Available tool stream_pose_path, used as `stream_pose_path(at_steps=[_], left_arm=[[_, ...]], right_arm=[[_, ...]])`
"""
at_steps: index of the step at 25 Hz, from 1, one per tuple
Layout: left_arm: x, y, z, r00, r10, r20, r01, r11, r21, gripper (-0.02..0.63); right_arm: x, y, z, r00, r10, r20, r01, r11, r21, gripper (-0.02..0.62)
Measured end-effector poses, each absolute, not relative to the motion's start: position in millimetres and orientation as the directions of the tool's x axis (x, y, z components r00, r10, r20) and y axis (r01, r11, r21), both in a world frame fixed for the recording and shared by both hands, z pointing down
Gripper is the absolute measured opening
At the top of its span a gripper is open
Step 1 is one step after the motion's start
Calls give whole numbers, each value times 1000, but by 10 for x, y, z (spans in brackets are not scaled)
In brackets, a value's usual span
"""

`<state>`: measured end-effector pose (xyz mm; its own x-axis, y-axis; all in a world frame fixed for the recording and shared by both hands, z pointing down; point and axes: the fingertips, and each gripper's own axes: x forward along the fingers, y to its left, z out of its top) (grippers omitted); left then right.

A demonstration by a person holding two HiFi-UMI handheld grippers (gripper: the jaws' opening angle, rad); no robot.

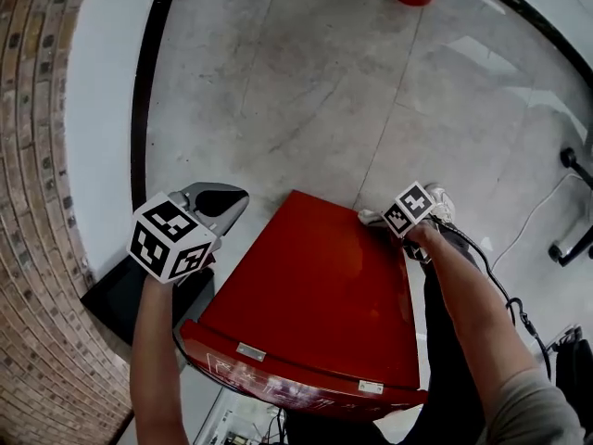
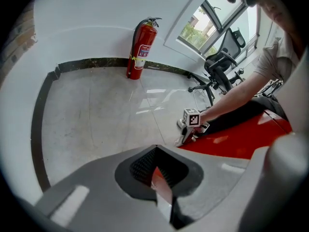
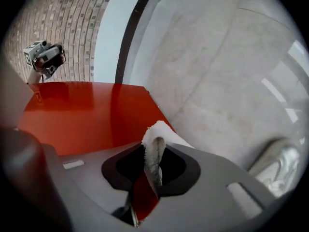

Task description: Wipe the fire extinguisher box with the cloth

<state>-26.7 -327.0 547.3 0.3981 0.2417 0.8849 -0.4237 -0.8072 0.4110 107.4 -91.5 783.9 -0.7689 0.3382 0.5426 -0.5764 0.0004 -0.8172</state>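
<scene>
Concrete floor (image 1: 306, 91) beyond box (image 1: 315, 295) edge; cloth (image 3: 157, 130) at corner.

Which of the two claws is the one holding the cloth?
The right claw, at the far corner of the red box: a white cloth is pinched between its jaws. The left claw, beside the box, holds nothing.

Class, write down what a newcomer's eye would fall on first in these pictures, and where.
The big red fire extinguisher box fills the lower middle of the head view. At its far right corner the right tool pinches a white cloth. A red fire extinguisher stands against the far wall.
</scene>
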Motion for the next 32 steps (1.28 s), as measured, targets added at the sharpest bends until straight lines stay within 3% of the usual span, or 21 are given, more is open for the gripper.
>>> stream_pose_path(at_steps=[5, 11, 23, 32], left_arm=[[-248, -3268, 5239, 364, 201, 910, -433, -828, 356, 0], [-398, -3266, 4636, 338, 97, 936, -482, -837, 260, 0], [-759, -3110, 3094, 417, -208, 885, -653, -746, 132, 1], [-729, -2533, 2191, 544, -372, 752, -697, -699, 159, 0]], right_arm=[[1346, -752, 7318, -780, 301, 549, -581, -23, -813, 91], [1211, -872, 6098, -847, 225, 482, -488, 29, -872, 91], [548, -1537, 4011, -902, 117, 416, -357, 341, -870, 91], [291, -1883, 2635, -875, -146, 461, -444, 620, -647, 91]])
